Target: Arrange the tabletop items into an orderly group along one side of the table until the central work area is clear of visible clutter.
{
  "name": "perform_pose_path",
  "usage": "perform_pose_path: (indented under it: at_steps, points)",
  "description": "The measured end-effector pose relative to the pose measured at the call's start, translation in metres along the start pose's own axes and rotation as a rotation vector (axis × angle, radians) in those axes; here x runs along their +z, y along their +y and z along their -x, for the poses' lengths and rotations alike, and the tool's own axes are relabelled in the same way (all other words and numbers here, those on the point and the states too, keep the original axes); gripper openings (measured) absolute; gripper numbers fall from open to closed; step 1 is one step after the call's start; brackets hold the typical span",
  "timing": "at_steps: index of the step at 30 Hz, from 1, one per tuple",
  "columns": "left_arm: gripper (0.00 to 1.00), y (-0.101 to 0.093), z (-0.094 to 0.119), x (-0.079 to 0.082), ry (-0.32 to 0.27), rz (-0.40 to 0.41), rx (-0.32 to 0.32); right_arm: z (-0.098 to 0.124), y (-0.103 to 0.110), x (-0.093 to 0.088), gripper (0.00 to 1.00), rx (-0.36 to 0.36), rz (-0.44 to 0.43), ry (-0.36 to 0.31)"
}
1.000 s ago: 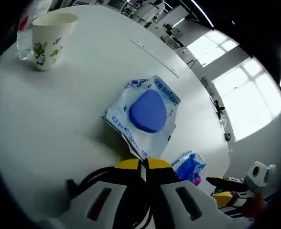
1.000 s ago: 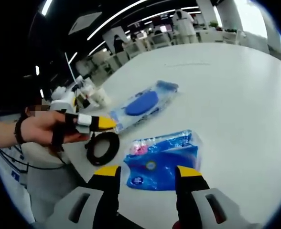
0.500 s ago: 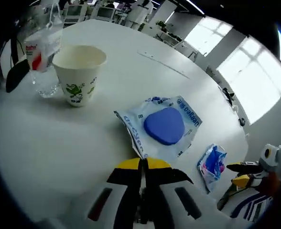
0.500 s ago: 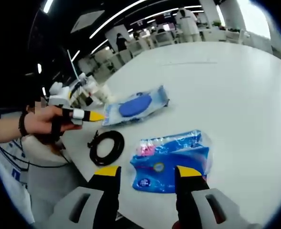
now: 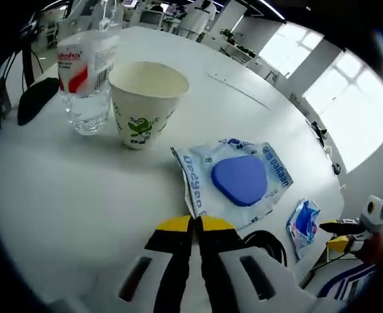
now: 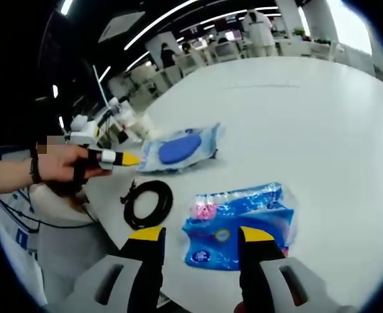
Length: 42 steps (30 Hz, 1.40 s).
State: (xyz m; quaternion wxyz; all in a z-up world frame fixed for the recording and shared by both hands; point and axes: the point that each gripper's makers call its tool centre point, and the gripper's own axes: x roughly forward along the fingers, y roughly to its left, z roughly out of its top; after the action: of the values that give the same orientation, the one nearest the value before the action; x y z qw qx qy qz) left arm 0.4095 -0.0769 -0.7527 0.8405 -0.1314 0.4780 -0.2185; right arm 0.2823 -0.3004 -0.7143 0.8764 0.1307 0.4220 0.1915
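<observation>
The white table (image 5: pixel 61 195) spreads across both views, round-edged and smooth, so thin packets will likely slide on it rather than catch.

In the upper left of the left gripper view stands a clear water bottle (image 5: pixel 84 72) with a red label, probably the heaviest item and best taken around its body. Just beside it, right of it in the frame, is a paper cup (image 5: pixel 146 104) with a green print. It looks light, easy to crush and easy to tip, so a gentle hold on the wall suits it.

The clear packet with the blue pad (image 5: pixel 237 182) lies at centre frame, its near corner pinched in the clenched jaws of the left gripper (image 5: pixel 193 225). It looks limp and light, so towing by that edge seems the practical hold.

In the right gripper view the blue wipes packet (image 6: pixel 240 222) lies at lower centre, soft and crinkly, between the spread jaws of the right gripper (image 6: pixel 201 236), which hold nothing. Left of it is a coiled black cable (image 6: pixel 148 203), floppy, best lifted by the coil.
</observation>
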Motion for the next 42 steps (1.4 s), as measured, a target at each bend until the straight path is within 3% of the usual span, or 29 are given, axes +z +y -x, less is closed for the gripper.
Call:
perform_pose_path:
  at_steps: [9, 16, 26, 38, 42]
  points:
    - [0.13, 0.002, 0.011, -0.015, -0.003, 0.020, -0.029, -0.018, 0.005, 0.028, 0.39, 0.003, -0.022, -0.031]
    - [0.12, 0.007, 0.013, -0.019, -0.019, 0.036, -0.050, -0.038, -0.001, 0.053, 0.37, -0.010, -0.036, -0.042]
    - [0.07, 0.006, 0.009, -0.019, -0.046, 0.056, -0.075, -0.074, -0.023, 0.084, 0.28, -0.059, -0.177, -0.070]
    - [0.02, 0.004, 0.006, -0.019, -0.052, 0.075, -0.091, -0.105, -0.022, 0.089, 0.24, -0.053, -0.188, -0.029]
    - [0.00, 0.002, 0.005, -0.019, -0.052, 0.077, -0.095, -0.111, -0.023, 0.087, 0.15, -0.064, -0.188, -0.019]
